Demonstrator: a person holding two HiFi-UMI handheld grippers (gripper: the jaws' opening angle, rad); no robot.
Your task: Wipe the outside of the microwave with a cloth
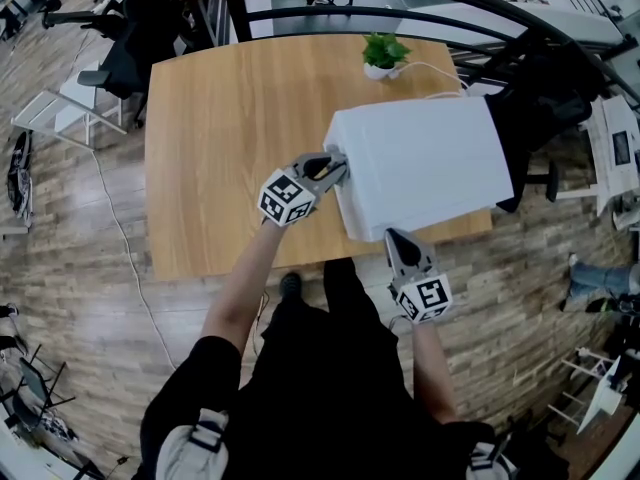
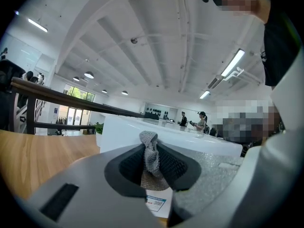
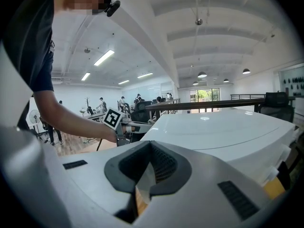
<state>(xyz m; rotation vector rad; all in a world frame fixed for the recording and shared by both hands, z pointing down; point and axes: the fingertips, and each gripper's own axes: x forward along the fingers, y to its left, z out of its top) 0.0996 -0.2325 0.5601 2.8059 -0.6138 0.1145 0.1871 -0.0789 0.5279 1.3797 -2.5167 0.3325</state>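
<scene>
The microwave [image 1: 425, 163] sits at the table's [image 1: 230, 148] near right corner, with a plant [image 1: 383, 53] at the far edge behind it. The left gripper [image 1: 337, 172] pinches a grey cloth [image 2: 151, 152], seemingly against the microwave's left side. The right gripper [image 1: 393, 238] is pressed together and empty at its near side.

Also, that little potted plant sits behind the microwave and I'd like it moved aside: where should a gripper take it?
Probably by the white pot, jaws across its sides, coming low over the tabletop on its left. Leaves spread over the top, the microwave stands nearer the person, and a white cable runs off to its right.
</scene>
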